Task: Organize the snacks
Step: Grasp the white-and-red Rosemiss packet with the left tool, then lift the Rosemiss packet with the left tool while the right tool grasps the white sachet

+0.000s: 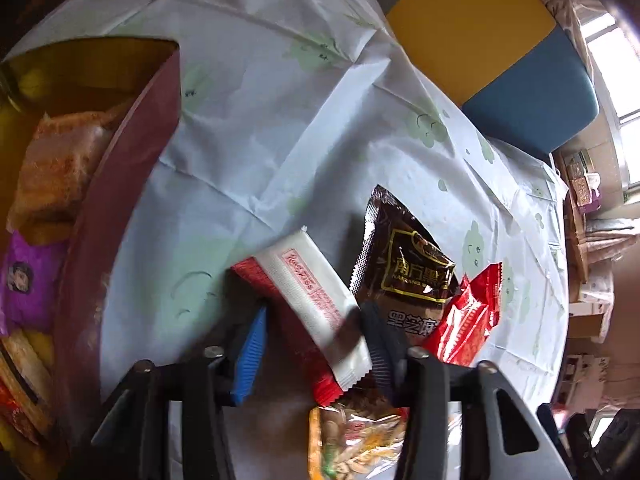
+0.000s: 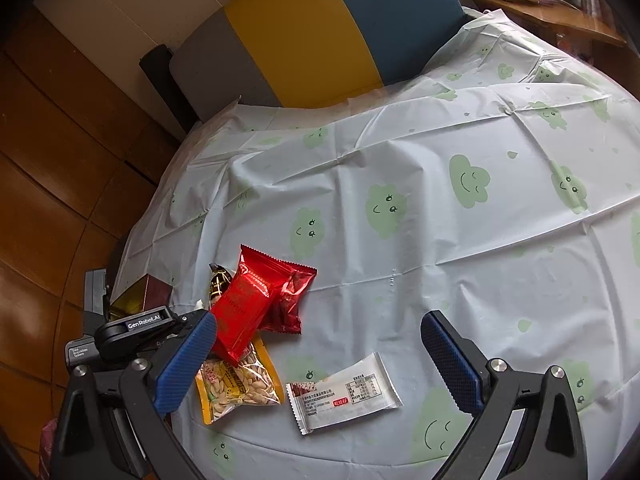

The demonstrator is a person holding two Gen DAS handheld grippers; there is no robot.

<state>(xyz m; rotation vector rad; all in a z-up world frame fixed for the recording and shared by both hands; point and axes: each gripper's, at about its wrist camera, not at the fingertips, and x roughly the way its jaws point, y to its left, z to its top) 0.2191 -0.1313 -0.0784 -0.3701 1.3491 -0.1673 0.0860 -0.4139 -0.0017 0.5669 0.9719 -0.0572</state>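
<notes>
Tilting steeply down, left hand-held gripper (image 1: 310, 344) clamping white-and-red snack packet (image 1: 316, 300)

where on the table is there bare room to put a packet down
Bare tablecloth stretches wide beyond the white packet and the right claw, up to the yellow and blue cushion. There is another clear strip between the dark red box and the left claw's pile. It is crowded around the red packet, seed bag and brown sachet.
</notes>
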